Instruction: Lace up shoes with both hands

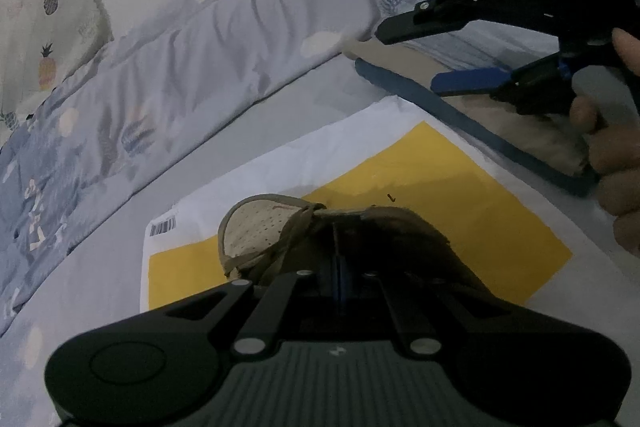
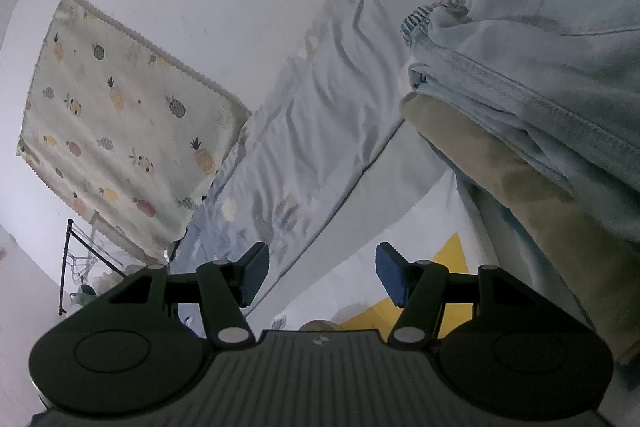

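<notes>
Two tools over a bed: left tool (image 1: 338,247) closed above the tan shoe (image 1: 280,239); right tool (image 2: 320,275) open, empty.

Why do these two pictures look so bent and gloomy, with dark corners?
Left wrist view: a fisheye lens curves the bed edge and blackens the corners; dim, bluish light leaves the shoe murky behind the closed left claw. Right wrist view: same bending and dark corners; the pineapple cloth looks soft and washed out, while the open right claw stays fairly crisp.
</notes>
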Demonstrator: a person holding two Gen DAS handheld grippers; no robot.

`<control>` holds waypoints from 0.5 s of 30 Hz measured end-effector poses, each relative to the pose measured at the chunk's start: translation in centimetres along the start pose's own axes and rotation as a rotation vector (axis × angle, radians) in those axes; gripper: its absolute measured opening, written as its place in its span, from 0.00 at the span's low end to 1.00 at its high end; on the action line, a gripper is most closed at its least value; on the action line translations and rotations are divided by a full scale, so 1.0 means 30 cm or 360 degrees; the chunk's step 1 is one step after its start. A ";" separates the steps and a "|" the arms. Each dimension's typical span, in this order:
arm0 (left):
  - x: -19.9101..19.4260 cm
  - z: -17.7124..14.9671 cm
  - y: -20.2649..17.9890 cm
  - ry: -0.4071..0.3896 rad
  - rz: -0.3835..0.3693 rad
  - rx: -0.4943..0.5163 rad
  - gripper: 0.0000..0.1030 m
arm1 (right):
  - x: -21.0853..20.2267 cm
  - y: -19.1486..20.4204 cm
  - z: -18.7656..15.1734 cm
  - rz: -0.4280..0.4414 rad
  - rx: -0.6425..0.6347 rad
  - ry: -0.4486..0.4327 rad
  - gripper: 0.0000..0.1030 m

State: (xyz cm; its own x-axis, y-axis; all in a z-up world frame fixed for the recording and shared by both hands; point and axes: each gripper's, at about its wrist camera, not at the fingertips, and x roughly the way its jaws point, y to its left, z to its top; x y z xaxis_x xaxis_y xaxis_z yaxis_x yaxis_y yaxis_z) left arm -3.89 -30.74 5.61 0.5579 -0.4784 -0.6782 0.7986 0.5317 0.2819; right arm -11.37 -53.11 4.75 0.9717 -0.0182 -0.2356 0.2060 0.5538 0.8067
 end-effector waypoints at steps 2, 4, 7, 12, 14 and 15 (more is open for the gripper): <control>-0.001 -0.001 0.001 -0.0003 -0.0001 -0.0005 0.00 | -0.001 0.002 -0.001 -0.0001 -0.0006 -0.0002 0.60; -0.001 -0.004 0.003 -0.0005 -0.0002 -0.0017 0.00 | -0.004 0.004 -0.002 -0.0001 -0.0012 -0.0011 0.60; -0.003 -0.006 0.001 -0.0010 0.0001 -0.0024 0.00 | -0.003 0.003 -0.006 -0.0001 -0.0011 -0.0010 0.60; -0.001 -0.009 -0.006 -0.0013 0.0003 -0.0019 0.00 | -0.004 0.005 -0.009 -0.0003 -0.0011 -0.0004 0.60; -0.001 -0.012 -0.010 -0.0012 0.0011 -0.0002 0.00 | -0.005 0.006 -0.009 -0.0004 -0.0012 -0.0004 0.60; 0.000 -0.013 -0.010 -0.0011 0.0014 0.0004 0.00 | -0.003 0.006 -0.007 -0.0005 -0.0011 -0.0003 0.60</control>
State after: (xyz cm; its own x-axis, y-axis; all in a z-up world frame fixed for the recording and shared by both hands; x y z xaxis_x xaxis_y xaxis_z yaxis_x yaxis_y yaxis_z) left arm -4.22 -30.64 5.26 0.5665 -0.4787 -0.6708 0.7942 0.5342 0.2896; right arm -11.44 -52.85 4.80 0.9713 -0.0215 -0.2368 0.2080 0.5596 0.8022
